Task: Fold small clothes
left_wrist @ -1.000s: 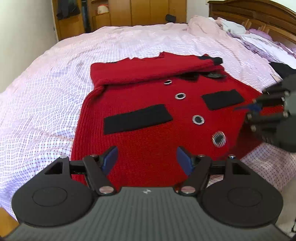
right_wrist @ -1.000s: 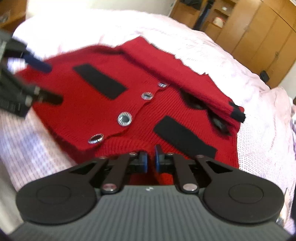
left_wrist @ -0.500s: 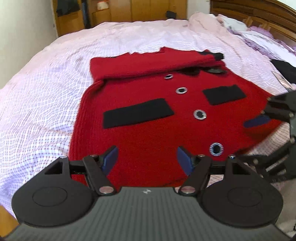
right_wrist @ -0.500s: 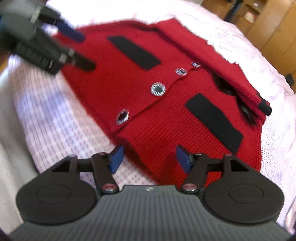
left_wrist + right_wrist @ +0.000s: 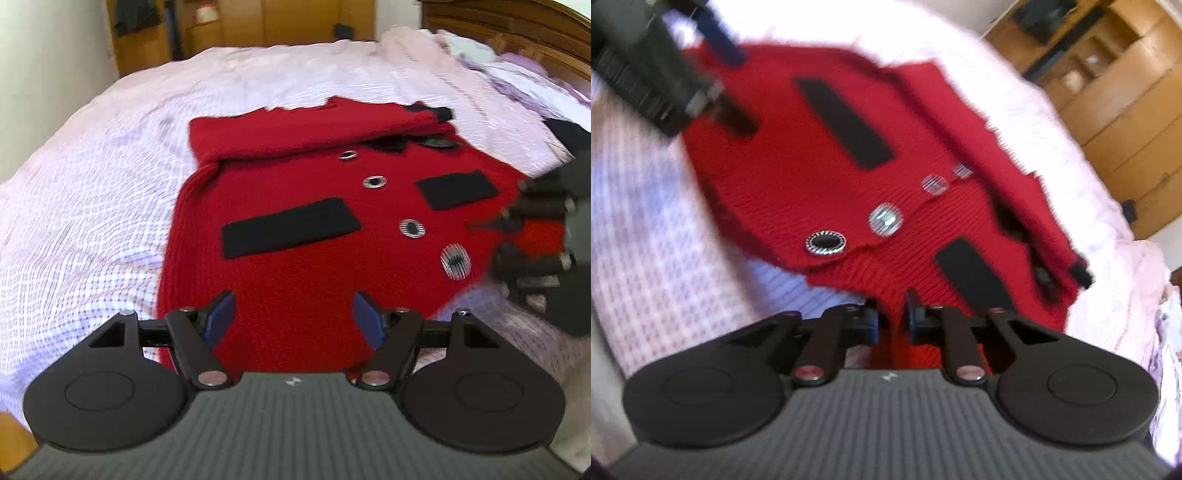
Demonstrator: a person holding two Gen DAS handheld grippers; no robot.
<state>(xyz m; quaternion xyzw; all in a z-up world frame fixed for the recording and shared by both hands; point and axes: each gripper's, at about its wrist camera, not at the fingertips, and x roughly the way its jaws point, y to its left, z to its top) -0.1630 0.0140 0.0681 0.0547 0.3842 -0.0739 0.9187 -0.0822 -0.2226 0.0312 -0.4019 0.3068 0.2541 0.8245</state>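
Observation:
A small red knitted cardigan (image 5: 295, 266) with black pocket strips and round silver buttons lies flat on the bed, one sleeve folded across its top. My left gripper (image 5: 294, 319) is open, empty, just above the cardigan's near hem. My right gripper (image 5: 893, 319) is shut on the cardigan's (image 5: 798, 166) hem edge, with red knit bunched between the fingers. It also shows blurred at the right of the left wrist view (image 5: 535, 236), holding red fabric. The left gripper shows at the top left of the right wrist view (image 5: 727, 74).
The bed (image 5: 92, 192) has a pink checked sheet. Crumpled pale and purple clothes (image 5: 509, 74) and a dark item (image 5: 565, 133) lie by the wooden headboard (image 5: 517, 22). Wooden wardrobes (image 5: 1115, 81) stand beyond the bed.
My right gripper was open half a second ago and has closed on the cardigan's hem edge. The left gripper stays open over the near hem, moved in slightly.

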